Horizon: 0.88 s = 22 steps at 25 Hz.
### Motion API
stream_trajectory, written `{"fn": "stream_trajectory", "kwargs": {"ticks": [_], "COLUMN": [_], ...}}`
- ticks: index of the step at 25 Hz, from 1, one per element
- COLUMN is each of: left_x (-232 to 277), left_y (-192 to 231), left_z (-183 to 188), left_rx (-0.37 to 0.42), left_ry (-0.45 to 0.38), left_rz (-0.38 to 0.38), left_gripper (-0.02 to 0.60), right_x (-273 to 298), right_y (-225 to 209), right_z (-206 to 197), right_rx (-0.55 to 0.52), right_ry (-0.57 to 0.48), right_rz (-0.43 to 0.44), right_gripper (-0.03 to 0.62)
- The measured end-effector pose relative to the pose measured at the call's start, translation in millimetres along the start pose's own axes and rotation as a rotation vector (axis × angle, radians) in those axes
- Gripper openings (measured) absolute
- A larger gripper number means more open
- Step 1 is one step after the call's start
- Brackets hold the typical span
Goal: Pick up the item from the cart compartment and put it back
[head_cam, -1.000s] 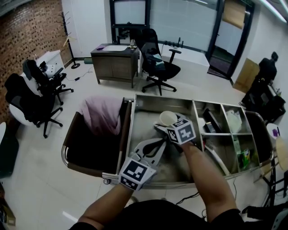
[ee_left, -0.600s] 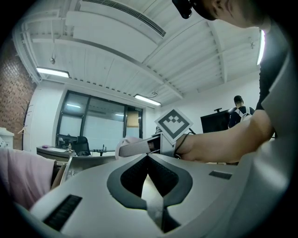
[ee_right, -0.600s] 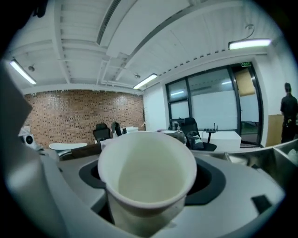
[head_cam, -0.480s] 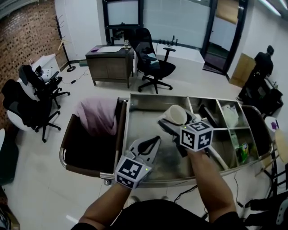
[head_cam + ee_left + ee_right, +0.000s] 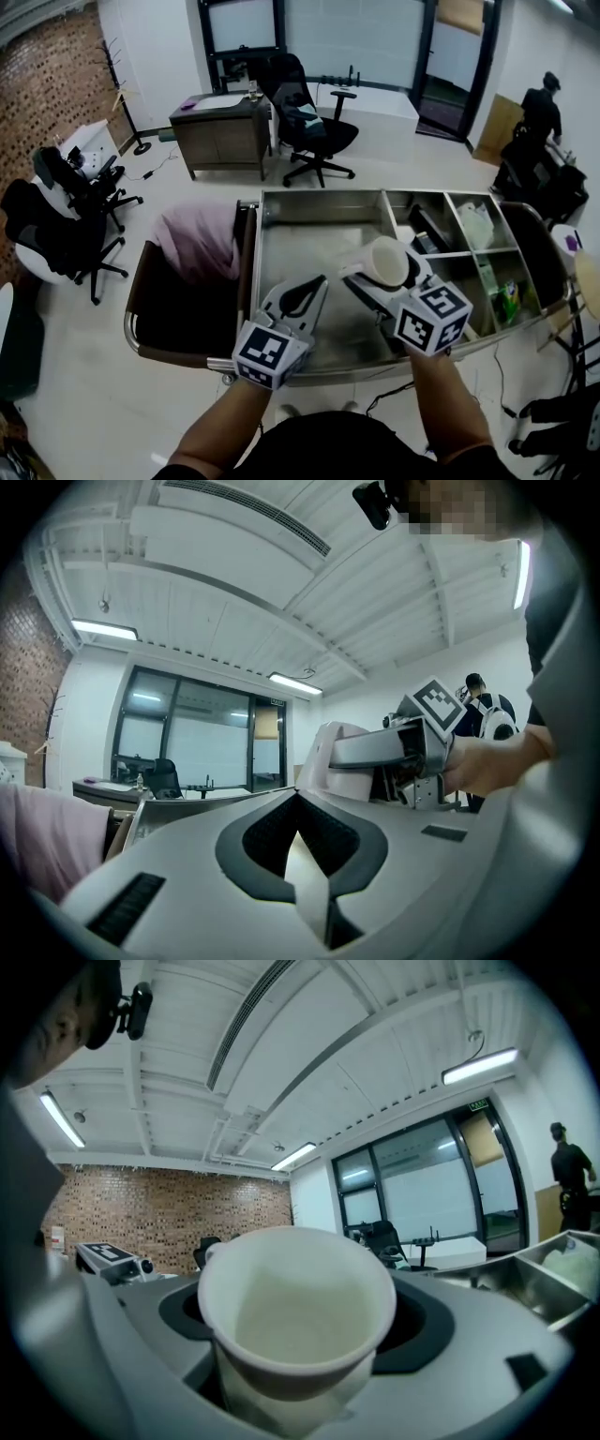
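A: Cart?
B: Steel cart (image 5: 319,195) mid-frame, big compartment (image 5: 295,246) on its left side.
A: Claws?
B: Left claw (image 5: 322,280), lower centre: jaws closed tip to tip, gripping nothing. Right claw (image 5: 380,270), just right of centre: jaws wide, clamped on a white paper cup (image 5: 389,261).
A: Cup position?
B: Held in the air over the big compartment's right edge, mouth facing the claw's own camera.

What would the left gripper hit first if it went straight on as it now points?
Probably nothing close: the left gripper points level over the cart's big compartment, and the paper cup in the right gripper sits right of its line. Beyond is the cart's far wall; rim clearance is unclear.
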State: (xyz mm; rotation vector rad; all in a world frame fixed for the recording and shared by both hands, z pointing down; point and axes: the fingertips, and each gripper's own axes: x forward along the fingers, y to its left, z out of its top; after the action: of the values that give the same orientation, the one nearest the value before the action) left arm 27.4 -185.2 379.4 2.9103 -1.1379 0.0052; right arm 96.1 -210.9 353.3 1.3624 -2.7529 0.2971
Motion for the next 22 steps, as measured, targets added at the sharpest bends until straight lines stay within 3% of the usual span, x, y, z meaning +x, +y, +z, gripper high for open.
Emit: {"fn": "stream_trajectory", "kwargs": {"ticks": [12, 22], "left_x": [-0.3, -2.4], "left_y": [-2.9, -2.7], "left_z": [-0.1, 1.4], "left_rx": [0.001, 0.033], "left_ry": [-0.003, 0.004], "left_rz": [-0.013, 0.001], "left_gripper": [0.0, 0.0], "right_x": [-28.4, -23.6], "right_y": [13.0, 17.8], "right_z": [-29.9, -28.7], "right_rx": [0.04, 0.013], "right_ry": [-0.023, -0.028], "right_rz": [0.016, 0.024], "right_gripper": [0.476, 0.476]}}
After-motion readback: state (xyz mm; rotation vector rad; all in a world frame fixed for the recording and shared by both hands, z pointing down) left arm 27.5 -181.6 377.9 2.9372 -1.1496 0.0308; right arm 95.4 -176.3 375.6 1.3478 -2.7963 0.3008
